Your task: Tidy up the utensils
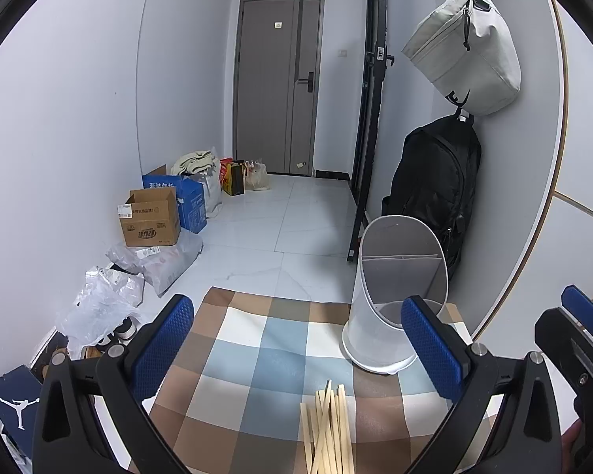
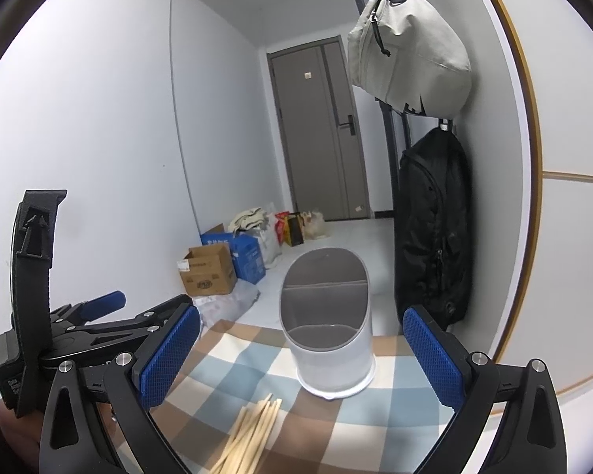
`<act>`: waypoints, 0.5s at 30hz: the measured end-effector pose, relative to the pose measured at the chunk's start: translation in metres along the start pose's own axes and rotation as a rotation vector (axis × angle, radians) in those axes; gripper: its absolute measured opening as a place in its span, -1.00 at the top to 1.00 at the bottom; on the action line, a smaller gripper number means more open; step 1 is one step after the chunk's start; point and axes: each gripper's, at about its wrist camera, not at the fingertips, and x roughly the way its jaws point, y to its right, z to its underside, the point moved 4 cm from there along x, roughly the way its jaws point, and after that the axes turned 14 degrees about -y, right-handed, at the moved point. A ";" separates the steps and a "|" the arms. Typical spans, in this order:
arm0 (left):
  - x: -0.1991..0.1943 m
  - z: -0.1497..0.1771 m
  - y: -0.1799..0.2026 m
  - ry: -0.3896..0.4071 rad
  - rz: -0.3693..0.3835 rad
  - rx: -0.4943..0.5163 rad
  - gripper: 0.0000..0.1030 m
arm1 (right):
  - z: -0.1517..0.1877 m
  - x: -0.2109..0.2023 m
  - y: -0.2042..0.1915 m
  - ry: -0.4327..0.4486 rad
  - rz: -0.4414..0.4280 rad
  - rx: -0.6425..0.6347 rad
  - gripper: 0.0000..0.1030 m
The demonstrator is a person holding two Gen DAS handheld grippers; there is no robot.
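Pale wooden chopsticks (image 1: 328, 426), a loose bundle: lying flat on the checked blue, brown and white cloth (image 1: 257, 355) that covers the worktop, at the near edge, between the two tools. Untouched by either tool.

White plastic utensil holder with grey divided interior (image 1: 391, 296): upright on the same cloth, beyond the chopsticks and a little to their right, near but apart from them. Compartments visible and holding nothing that can be seen.

Left tool (image 1: 296, 355): black frame, blue textured pads, spread wide above the cloth; nothing between the pads. The chopstick tips lie under the gap.

Right tool (image 2: 302, 359): same make, likewise spread wide and holding nothing; holder seen straight ahead through the gap.

Surroundings: white tiled floor (image 1: 280, 217); brown cardboard box (image 1: 150, 219) and blue carton (image 1: 191, 201) against the left wall, with plastic bags (image 1: 99, 308) beside them; grey door (image 1: 276, 87) at the far end; pale grey sling bag (image 1: 462, 51) hanging on the right wall above a black backpack (image 1: 435, 181).
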 end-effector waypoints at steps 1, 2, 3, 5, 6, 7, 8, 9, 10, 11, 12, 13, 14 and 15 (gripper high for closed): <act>0.000 0.000 0.000 -0.002 0.000 0.000 -0.98 | 0.000 0.000 0.000 -0.001 0.002 -0.001 -1.00; 0.001 0.000 0.000 -0.004 0.001 0.000 -0.98 | 0.000 0.000 0.000 -0.004 0.003 0.000 -1.00; 0.001 0.000 0.000 -0.006 0.003 -0.001 -0.98 | 0.000 0.000 0.001 -0.006 0.001 0.001 -1.00; 0.001 0.001 0.000 -0.007 0.002 -0.002 -0.98 | 0.000 0.000 0.001 -0.006 0.001 0.002 -1.00; 0.001 0.001 0.000 -0.009 0.001 -0.002 -0.98 | 0.000 0.000 0.001 -0.006 0.002 0.001 -1.00; 0.002 0.001 0.000 -0.011 0.003 -0.004 -0.98 | 0.000 0.000 0.002 -0.006 0.001 0.002 -1.00; 0.002 0.001 -0.001 -0.012 0.004 -0.005 -0.98 | 0.000 0.000 0.002 -0.006 0.000 0.002 -1.00; 0.003 0.001 -0.001 -0.015 0.003 -0.006 -0.98 | 0.000 0.000 0.002 -0.007 -0.001 0.003 -1.00; 0.003 0.002 -0.001 -0.018 0.004 -0.007 -0.98 | 0.000 -0.001 0.002 -0.008 -0.001 0.003 -1.00; 0.003 0.002 -0.002 -0.021 0.005 -0.008 -0.98 | 0.000 0.000 0.002 -0.008 0.000 0.003 -1.00; 0.003 0.002 -0.002 -0.021 0.005 -0.008 -0.98 | 0.000 0.000 0.002 -0.011 0.001 0.003 -1.00; 0.004 0.002 -0.002 -0.021 0.004 -0.007 -0.98 | -0.001 0.001 0.003 -0.012 0.001 0.005 -1.00; 0.004 0.001 -0.002 -0.022 0.003 -0.006 -0.98 | -0.001 0.001 0.003 -0.011 -0.002 0.006 -1.00; 0.004 0.001 -0.001 -0.023 0.004 -0.007 -0.98 | -0.001 0.002 0.003 -0.011 -0.002 0.006 -1.00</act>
